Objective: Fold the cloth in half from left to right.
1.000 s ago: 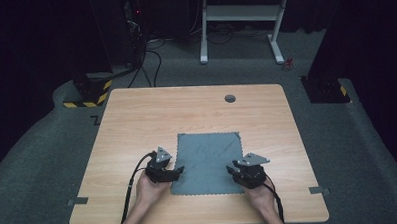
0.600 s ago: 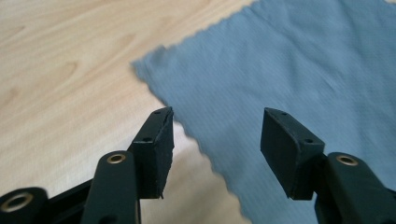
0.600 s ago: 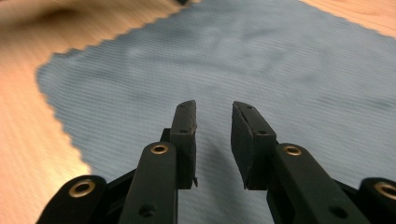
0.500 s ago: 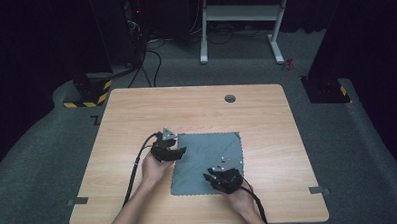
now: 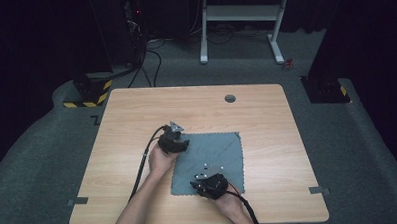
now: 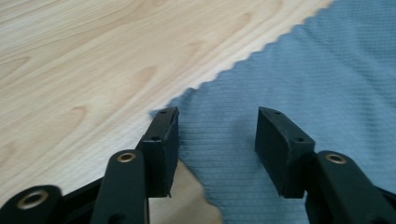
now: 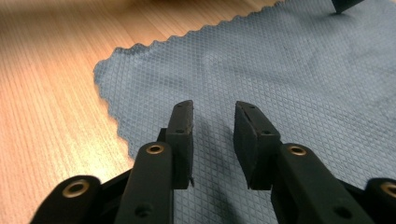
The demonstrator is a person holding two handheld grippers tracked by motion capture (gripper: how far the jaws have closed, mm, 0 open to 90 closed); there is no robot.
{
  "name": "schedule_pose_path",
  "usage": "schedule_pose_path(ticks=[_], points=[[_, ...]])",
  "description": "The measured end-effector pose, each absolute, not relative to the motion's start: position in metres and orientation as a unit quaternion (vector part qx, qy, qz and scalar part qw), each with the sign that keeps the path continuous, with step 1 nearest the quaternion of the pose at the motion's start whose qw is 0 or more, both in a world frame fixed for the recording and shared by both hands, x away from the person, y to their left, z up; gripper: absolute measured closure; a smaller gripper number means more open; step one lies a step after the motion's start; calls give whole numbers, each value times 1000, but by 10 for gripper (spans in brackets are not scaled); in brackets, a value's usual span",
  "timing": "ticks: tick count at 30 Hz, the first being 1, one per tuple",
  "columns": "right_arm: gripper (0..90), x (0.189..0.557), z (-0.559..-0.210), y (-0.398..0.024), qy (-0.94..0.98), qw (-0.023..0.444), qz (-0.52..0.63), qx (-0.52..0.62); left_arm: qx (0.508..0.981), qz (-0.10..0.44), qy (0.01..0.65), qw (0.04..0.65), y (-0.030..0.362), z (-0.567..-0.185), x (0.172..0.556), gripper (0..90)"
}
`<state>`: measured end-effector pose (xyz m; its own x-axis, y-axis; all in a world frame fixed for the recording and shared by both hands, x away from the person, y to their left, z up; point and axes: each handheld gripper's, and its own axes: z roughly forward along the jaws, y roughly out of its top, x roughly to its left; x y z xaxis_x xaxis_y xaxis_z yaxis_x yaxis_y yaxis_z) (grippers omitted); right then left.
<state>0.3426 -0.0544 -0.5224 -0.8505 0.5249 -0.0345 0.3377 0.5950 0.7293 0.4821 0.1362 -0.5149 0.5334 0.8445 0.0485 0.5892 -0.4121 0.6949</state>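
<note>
A grey-blue cloth (image 5: 208,161) lies flat on the wooden table (image 5: 267,119), and both grippers work at its near and left side.

The left gripper (image 5: 173,141) sits at the cloth's far left corner. In the left gripper view its jaws stand partly apart and have just been closing; the left gripper (image 6: 217,135) straddles the corner of the cloth (image 6: 303,70), with one fingertip (image 6: 161,135) right on the scalloped edge and the other over the fabric. The cloth lies between the jaws, but the pads do not yet press on it, and bare table (image 6: 84,60) lies to the left of that jaw.

The right gripper (image 5: 209,184) rests over the cloth's near edge, close to its near left corner. In the right gripper view its jaws have a narrow gap and have just opened a little; the right gripper (image 7: 212,126) points down onto the cloth (image 7: 289,60), which spreads ahead and to both sides. Nothing is pinched between the pads. The table (image 7: 51,84) shows to its left.
</note>
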Motion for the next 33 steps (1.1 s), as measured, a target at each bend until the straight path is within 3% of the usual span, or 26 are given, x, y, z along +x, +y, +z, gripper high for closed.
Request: schedule_pose_path(ticks=[14, 33], points=[[684, 336, -524, -53, 880, 103, 393, 245, 798, 187, 486, 303, 149, -512, 502, 494], [623, 320, -523, 6, 899, 85, 387, 185, 784, 198, 494, 320, 155, -517, 510, 450]])
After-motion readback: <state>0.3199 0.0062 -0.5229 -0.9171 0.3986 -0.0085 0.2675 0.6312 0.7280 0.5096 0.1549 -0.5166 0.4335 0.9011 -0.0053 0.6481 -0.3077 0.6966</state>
